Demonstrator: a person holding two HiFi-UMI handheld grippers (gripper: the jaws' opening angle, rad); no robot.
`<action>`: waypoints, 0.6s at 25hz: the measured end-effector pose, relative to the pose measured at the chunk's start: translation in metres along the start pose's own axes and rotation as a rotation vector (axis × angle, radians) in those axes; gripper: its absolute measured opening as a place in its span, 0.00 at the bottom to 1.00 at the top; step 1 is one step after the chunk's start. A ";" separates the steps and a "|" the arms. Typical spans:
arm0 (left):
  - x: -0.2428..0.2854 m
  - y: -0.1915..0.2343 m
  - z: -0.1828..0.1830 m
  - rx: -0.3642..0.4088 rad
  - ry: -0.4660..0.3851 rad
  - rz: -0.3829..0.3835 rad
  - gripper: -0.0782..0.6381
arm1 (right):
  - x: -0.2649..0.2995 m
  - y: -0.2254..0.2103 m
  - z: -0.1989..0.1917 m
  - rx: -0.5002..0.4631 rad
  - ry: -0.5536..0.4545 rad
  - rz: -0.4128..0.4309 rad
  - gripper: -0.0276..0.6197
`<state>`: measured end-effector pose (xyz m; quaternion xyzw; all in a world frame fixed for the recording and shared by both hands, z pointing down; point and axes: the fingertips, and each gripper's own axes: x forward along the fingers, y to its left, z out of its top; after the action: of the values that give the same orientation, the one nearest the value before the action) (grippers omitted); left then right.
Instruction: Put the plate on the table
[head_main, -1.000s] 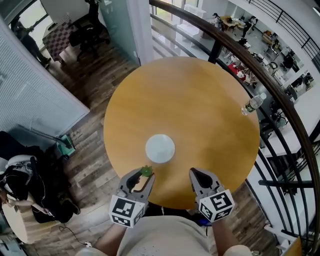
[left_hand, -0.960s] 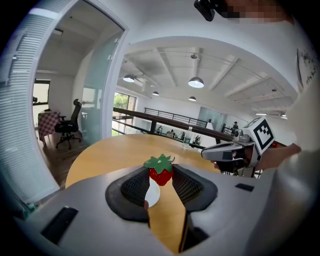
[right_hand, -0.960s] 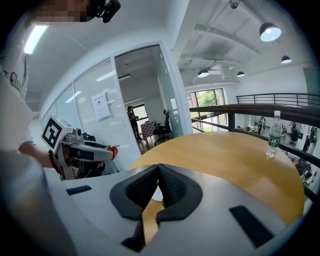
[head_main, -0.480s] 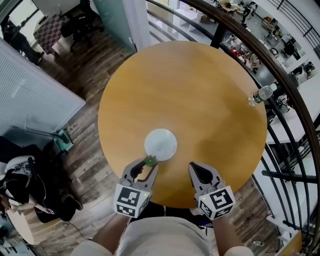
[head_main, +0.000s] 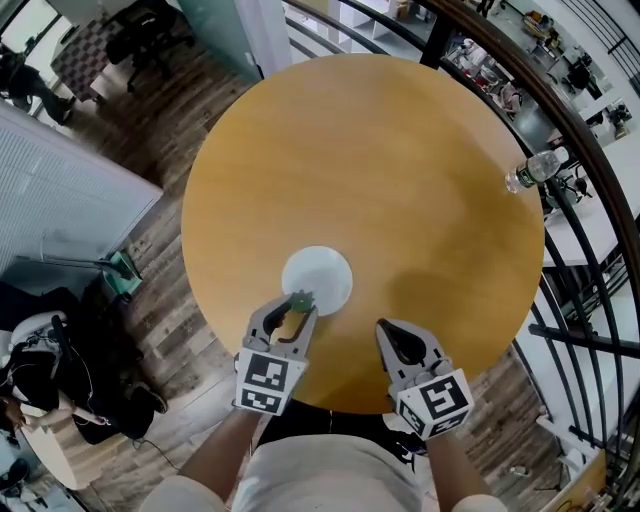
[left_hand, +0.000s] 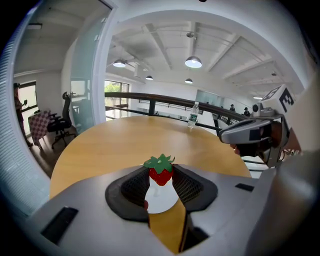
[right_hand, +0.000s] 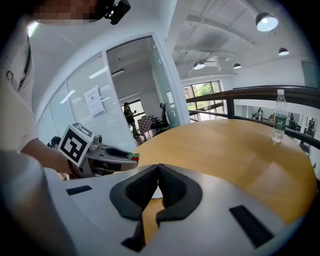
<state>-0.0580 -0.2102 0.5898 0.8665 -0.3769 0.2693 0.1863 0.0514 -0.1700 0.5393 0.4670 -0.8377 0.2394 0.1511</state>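
The left gripper (head_main: 297, 306) has its jaws partway closed on a small red strawberry (left_hand: 161, 171) with a green leafy cap, the black pads pressing it from both sides so that the cap sticks up above them. The right gripper (head_main: 389, 332) carries nothing: its pads meet at the tips, with only a thin slit lower down.

The white plate (head_main: 317, 281) already lies flat on the round wooden table (head_main: 400, 180), on the side near the person. Seen from the head, the left gripper's tips and the strawberry overlap the plate's near left rim. In the left gripper view the plate shows directly below and just beyond the berry; whether the berry touches it cannot be told. The right gripper hangs over bare wood near the table's edge, to the right of the plate and clear of it, pointing past its right side. A clear water bottle (head_main: 535, 168) stands well apart at the table's far right edge, by the dark railing.

A second ago the strawberry was short of the plate, with a strip of bare wood between them; that gap has since closed and the berry now reaches the rim. The left gripper has come forward and down, with the same grip. The right gripper has sunk a little and is still shut. The plate has kept its place on the table.
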 end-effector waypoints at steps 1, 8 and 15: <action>0.004 0.001 -0.003 0.015 0.010 0.004 0.33 | 0.001 0.000 -0.002 0.003 0.003 0.000 0.08; 0.030 0.007 -0.021 0.092 0.070 0.033 0.33 | 0.006 -0.002 -0.015 0.034 0.015 0.004 0.08; 0.056 0.015 -0.039 0.148 0.143 0.053 0.33 | 0.010 -0.004 -0.028 0.051 0.017 0.015 0.08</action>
<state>-0.0499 -0.2298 0.6566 0.8462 -0.3643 0.3624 0.1413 0.0507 -0.1637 0.5682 0.4624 -0.8335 0.2657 0.1444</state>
